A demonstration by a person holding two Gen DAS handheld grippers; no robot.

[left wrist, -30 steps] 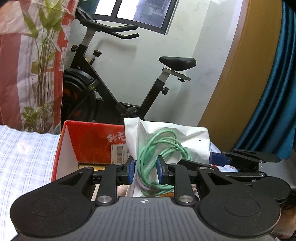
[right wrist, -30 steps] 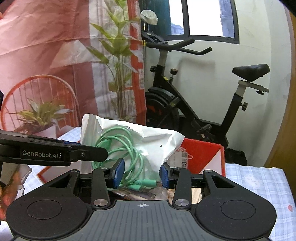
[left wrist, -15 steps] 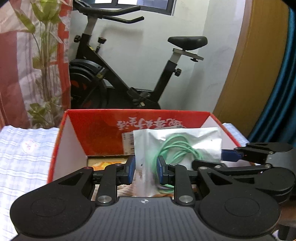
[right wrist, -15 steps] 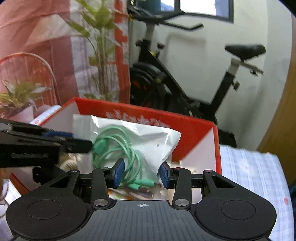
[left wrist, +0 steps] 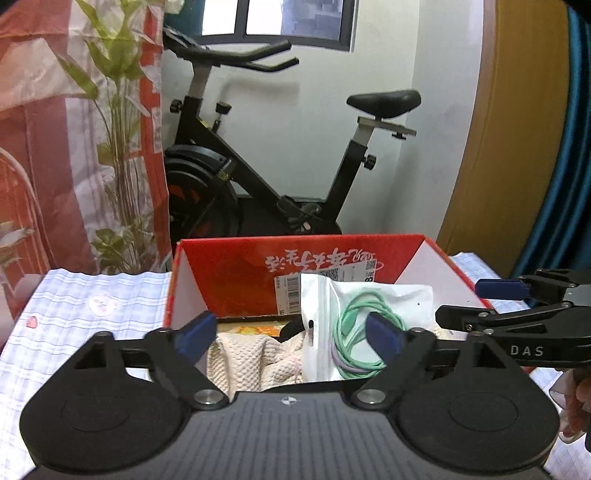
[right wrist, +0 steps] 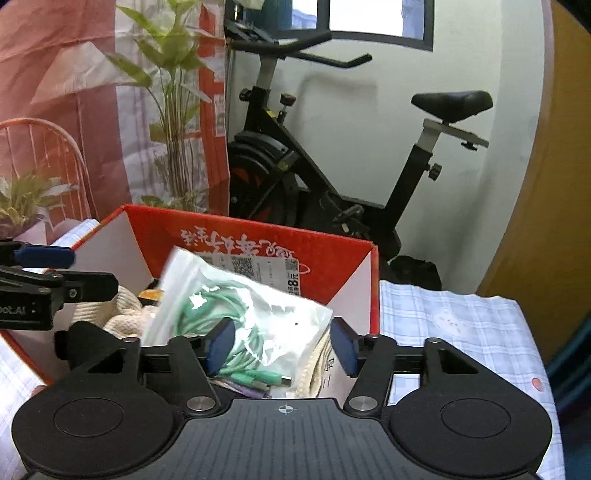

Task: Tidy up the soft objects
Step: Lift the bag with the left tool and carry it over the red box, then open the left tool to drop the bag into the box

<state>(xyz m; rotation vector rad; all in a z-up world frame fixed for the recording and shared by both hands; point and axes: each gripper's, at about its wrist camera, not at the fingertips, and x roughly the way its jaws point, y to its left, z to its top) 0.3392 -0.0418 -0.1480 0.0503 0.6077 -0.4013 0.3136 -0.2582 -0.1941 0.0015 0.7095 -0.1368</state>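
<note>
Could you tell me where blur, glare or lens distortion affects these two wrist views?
Left wrist view: sharp throughout, the window blown out, the wooden door edge bowed by the fisheye. Right wrist view: the bag of green cable is motion-smeared with glare on its plastic, while the exercise bike stays crisp.

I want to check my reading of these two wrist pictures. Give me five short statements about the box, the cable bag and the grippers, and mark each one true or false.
1. The bag with the green cable is inside the red box. True.
2. The left gripper pinches the bag tightly. False: its jaws are opening and stand wide, and no pad presses the bag.
3. A cream knitted cloth lies in the box beside the bag. True.
4. The box stands on a bare wooden table. False: it stands on a light checked cloth.
5. The right gripper is clear of the box, over the cloth. False: it is at the box with the bag between its opening jaws.
</note>
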